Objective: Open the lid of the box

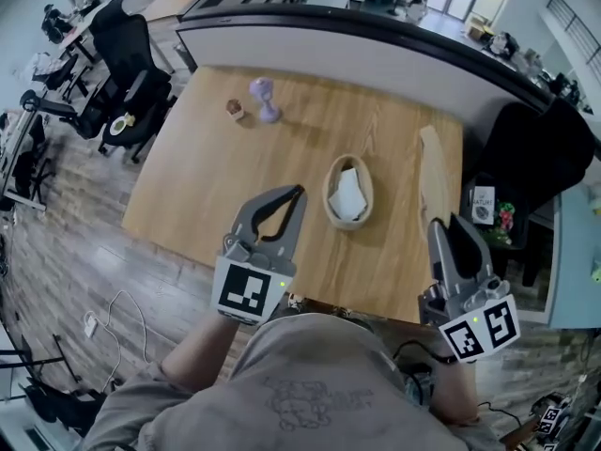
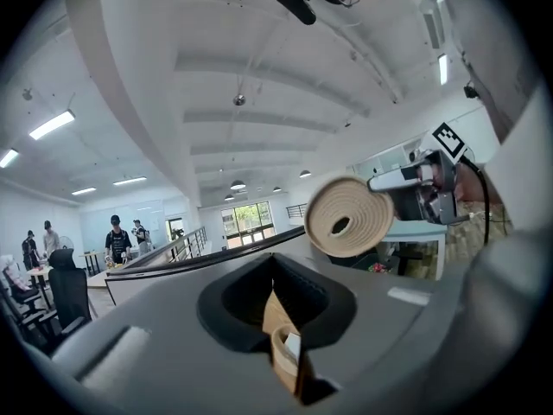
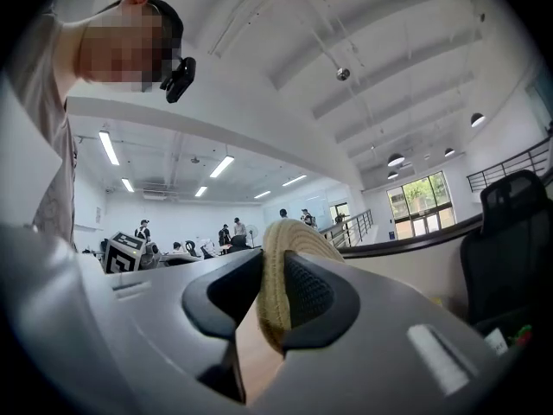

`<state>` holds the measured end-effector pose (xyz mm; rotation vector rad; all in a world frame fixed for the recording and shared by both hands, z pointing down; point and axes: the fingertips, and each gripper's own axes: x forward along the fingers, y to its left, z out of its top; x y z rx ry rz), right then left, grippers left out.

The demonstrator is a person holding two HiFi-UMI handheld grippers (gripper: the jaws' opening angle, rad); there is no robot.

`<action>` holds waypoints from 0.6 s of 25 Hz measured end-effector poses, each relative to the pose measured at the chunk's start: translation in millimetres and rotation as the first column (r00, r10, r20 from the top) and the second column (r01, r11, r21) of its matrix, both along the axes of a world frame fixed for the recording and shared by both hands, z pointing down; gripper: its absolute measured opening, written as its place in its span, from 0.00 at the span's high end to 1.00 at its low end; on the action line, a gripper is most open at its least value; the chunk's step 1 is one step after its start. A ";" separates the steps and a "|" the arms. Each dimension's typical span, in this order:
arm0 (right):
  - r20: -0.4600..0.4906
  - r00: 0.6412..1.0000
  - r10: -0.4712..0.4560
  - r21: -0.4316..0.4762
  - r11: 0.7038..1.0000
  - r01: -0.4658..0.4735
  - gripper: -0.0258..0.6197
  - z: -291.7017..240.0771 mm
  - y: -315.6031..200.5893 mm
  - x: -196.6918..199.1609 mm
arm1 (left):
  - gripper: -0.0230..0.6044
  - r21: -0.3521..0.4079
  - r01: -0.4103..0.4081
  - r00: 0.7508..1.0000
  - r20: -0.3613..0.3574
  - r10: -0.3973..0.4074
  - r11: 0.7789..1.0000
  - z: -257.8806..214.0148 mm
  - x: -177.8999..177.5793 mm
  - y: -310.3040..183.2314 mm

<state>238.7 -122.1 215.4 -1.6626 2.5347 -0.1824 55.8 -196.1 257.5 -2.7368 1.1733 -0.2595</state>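
An oval woven box (image 1: 331, 195) stands open in the middle of the wooden table (image 1: 207, 177), with something white (image 1: 349, 195) inside it. Its woven lid (image 1: 434, 172) is off the box, held on edge to the right of it and above the table. My right gripper (image 1: 449, 224) is shut on the lid's near rim; in the right gripper view the lid (image 3: 278, 266) stands clamped between the jaws. My left gripper (image 1: 298, 194) hovers just left of the box, shut with nothing in it. In the left gripper view the lid (image 2: 350, 216) shows as a round disc.
A purple vase-like object (image 1: 266, 99) and a small brown thing (image 1: 235, 109) stand at the table's far left. A curved partition (image 1: 376, 36) runs behind the table. Black office chairs stand to the left (image 1: 127, 54) and right (image 1: 549, 153). A cable (image 1: 122, 318) lies on the floor.
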 end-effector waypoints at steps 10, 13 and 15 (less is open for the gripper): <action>0.062 0.998 -0.034 -0.130 0.991 0.042 0.83 47.9 1.4 -21.9 | 0.96 -0.007 -0.002 0.999 0.042 0.002 1.000 17.7 -6.4 0.5; 0.050 0.998 -0.035 -0.124 0.991 0.041 0.83 46.5 -2.3 -20.4 | 0.96 -0.002 0.008 0.999 0.048 -0.008 1.000 15.9 -8.1 -3.7; 0.045 0.999 -0.029 -0.123 0.992 0.035 0.83 45.7 -3.7 -19.2 | 0.96 -0.001 0.023 0.999 0.039 -0.023 1.000 13.2 -9.9 -5.7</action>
